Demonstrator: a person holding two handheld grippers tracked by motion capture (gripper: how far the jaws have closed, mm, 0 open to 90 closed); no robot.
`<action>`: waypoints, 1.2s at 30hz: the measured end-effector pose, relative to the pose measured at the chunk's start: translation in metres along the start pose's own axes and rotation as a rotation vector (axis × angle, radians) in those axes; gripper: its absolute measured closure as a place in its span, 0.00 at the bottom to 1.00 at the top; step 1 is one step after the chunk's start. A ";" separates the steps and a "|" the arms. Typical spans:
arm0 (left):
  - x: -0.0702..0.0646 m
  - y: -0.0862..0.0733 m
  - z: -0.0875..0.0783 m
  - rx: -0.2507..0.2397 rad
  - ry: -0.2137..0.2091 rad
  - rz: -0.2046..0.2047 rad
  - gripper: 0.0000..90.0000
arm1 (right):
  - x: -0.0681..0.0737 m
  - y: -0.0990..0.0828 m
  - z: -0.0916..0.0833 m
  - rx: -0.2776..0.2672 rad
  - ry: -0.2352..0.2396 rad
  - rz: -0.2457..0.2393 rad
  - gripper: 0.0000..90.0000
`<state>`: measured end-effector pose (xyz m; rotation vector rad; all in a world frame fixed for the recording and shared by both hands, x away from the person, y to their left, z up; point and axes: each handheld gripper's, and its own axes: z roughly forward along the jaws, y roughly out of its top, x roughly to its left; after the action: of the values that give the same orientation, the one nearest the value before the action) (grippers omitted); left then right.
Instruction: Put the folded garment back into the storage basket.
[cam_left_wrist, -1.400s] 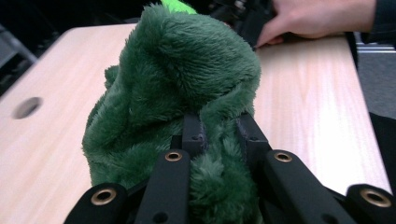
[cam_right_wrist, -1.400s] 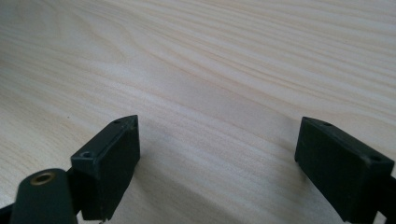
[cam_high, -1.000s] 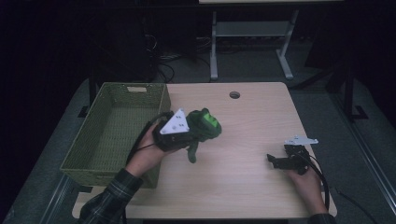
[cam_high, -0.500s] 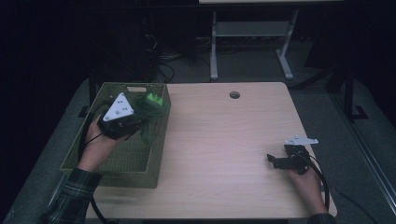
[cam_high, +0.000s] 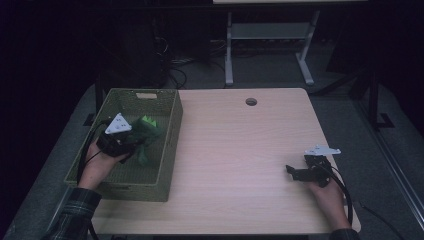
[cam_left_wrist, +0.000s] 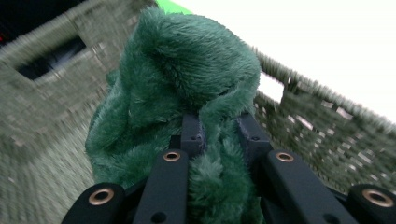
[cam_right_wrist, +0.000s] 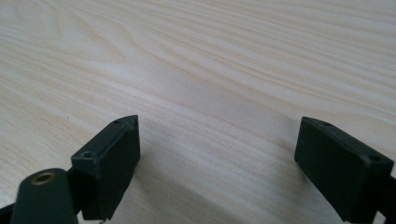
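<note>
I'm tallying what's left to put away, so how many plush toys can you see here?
1. A dark green furry plush toy hangs inside the olive woven basket at the table's left, clamped in the left gripper. The basket's near corner is partly hidden, so another could lie there.

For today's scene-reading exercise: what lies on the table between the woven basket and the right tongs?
Nothing: in the high view, only bare tabletop stretches from the basket to the right tongs.
</note>
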<state>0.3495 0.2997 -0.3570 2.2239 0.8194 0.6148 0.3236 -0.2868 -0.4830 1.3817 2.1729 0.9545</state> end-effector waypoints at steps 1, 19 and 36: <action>0.000 -0.002 0.003 0.009 -0.009 -0.010 0.84 | 0.000 0.000 0.000 0.000 0.000 0.000 0.16; -0.002 -0.018 0.027 0.127 -0.068 -0.064 0.79 | 0.000 0.000 0.000 0.000 0.000 0.000 0.16; -0.015 -0.013 0.019 0.104 -0.128 -0.012 0.49 | 0.000 0.000 0.000 0.000 -0.001 0.001 0.16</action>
<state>0.3460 0.2883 -0.3819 2.3234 0.8146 0.4272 0.3235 -0.2868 -0.4829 1.3834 2.1717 0.9541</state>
